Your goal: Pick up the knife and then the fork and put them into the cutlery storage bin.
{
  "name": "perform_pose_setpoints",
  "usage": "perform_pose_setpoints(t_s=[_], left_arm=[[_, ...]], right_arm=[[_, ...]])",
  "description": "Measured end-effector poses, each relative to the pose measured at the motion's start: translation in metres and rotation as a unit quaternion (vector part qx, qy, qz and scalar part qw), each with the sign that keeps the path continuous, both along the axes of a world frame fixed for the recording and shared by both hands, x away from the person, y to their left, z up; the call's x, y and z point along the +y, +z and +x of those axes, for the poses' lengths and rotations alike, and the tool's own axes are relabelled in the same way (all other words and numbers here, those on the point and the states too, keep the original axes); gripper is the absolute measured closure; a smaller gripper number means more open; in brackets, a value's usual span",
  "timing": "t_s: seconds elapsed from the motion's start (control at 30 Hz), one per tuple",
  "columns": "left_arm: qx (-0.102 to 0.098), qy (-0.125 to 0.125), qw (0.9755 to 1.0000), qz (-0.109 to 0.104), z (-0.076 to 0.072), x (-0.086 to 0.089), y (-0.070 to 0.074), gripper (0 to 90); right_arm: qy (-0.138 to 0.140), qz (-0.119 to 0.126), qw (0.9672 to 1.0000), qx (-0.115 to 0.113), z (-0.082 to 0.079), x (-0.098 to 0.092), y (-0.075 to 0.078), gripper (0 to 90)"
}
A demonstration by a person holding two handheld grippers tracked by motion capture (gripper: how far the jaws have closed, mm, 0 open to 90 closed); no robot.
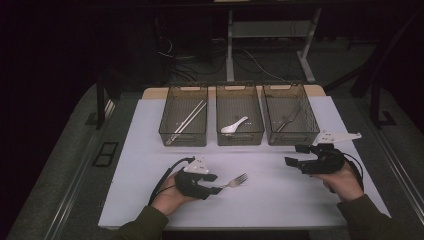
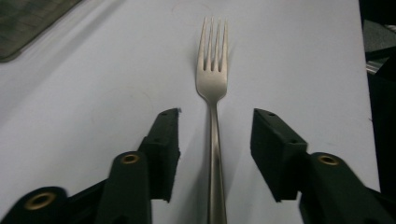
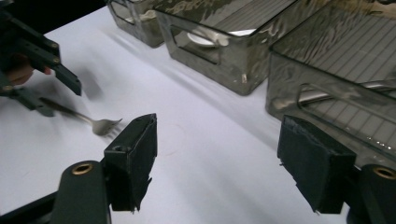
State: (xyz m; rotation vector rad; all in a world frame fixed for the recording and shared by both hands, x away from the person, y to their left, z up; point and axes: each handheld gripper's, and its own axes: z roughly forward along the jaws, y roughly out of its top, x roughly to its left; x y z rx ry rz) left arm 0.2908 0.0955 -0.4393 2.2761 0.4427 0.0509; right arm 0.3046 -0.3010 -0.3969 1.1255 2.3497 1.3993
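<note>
The left tool (image 2: 215, 140) sits low over the white desk (image 1: 280, 195) with its jaws spread on either side of a fork (image 2: 212, 84). The handle runs straight up the gap between them, and neither pad touches the metal yet. The fork lies flat on the desk. Its long axis follows the line of the tool, the tines pointing directly away from it and the handle end passing back under its body. In the high view the fork (image 1: 236, 181) juts out from the left tool (image 1: 214, 184) toward the right tool (image 1: 296, 155).

The step in hand looks like a pinch on the handle. To do it well, keep the tool centred so both pads meet the thin shaft together. Stay low enough that the pads catch the sides of the handle and do not skid over its top. A grip just behind the neck should stop the fork swinging when it is lifted. A lopsided close would likely push the fork sideways across the smooth desk.

The right tool (image 3: 217, 158) hangs spread with nothing between its jaws. Ahead of it stands a row of three clear bins (image 1: 240, 137), the nearest just beside its far jaw.
</note>
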Motion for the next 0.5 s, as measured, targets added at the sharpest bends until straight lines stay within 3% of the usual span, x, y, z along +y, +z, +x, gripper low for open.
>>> perform_pose_setpoints(t_s=[0.17,0.5], left_arm=[[0.004,0.003,0.9997,0.024,0.001,-0.011,-0.008,61.9],[-0.027,0.002,0.9985,0.048,-0.007,-0.02,-0.006,83.1]], right_arm=[[0.004,0.004,1.0,-0.003,-0.005,0.002,-0.002,28.4],[0.016,0.001,0.9999,0.002,-0.007,0.011,-0.006,30.3]])
